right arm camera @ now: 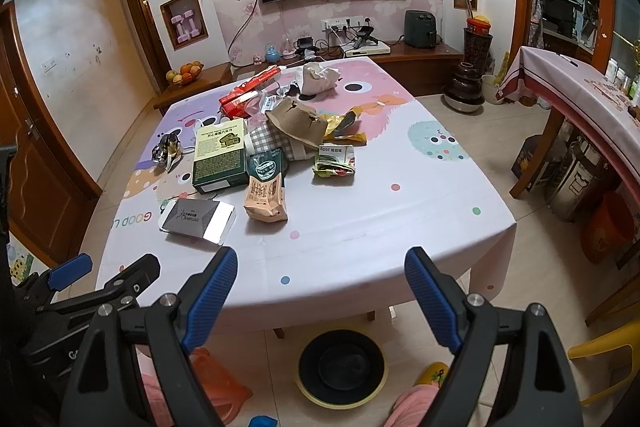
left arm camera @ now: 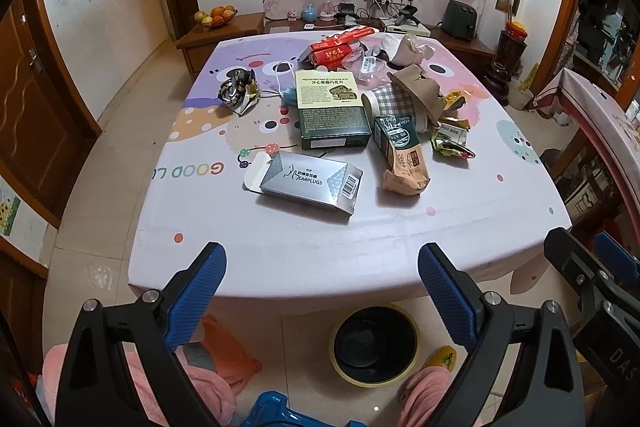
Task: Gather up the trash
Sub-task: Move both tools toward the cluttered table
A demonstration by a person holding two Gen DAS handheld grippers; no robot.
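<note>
- Both sets of tongs spread wide and empty: left tongs (left arm camera: 322,281) and right tongs (right arm camera: 320,285) hovering side by side over the near edge of the tabletop (left arm camera: 400,239), nothing between the blue pads.
- Trash heaped mid-tabletop, well ahead of both: silver earplug box (left arm camera: 306,181) nearest, slightly left of the left tongs' line; tan snack pouch (left arm camera: 404,163) just right of it; green chocolate box (left arm camera: 332,115) behind.
- Further back, checked paper cup (left arm camera: 386,99) under torn brown paper (left arm camera: 420,89), yellow-green wrapper (left arm camera: 450,141) to the right, red cartons (left arm camera: 336,47) and crumpled tissue (left arm camera: 410,49) at the far end, foil wrapper (left arm camera: 238,91) apart on the left.
- Black bin with yellow rim (left arm camera: 374,345) on the floor below the near tabletop edge, roughly under the tongs.
- Likely trouble: flat earplug box hard to pinch from above, liable to slide on the smooth cloth; open flap prone to folding instead of holding.
- Overlapping pieces apt to drag neighbours along and off the edge.
- Cloth itself at risk of being snagged and pulled.
- Light wrappers likely to slip free or miss the bin, partly tucked under the tabletop.
</note>
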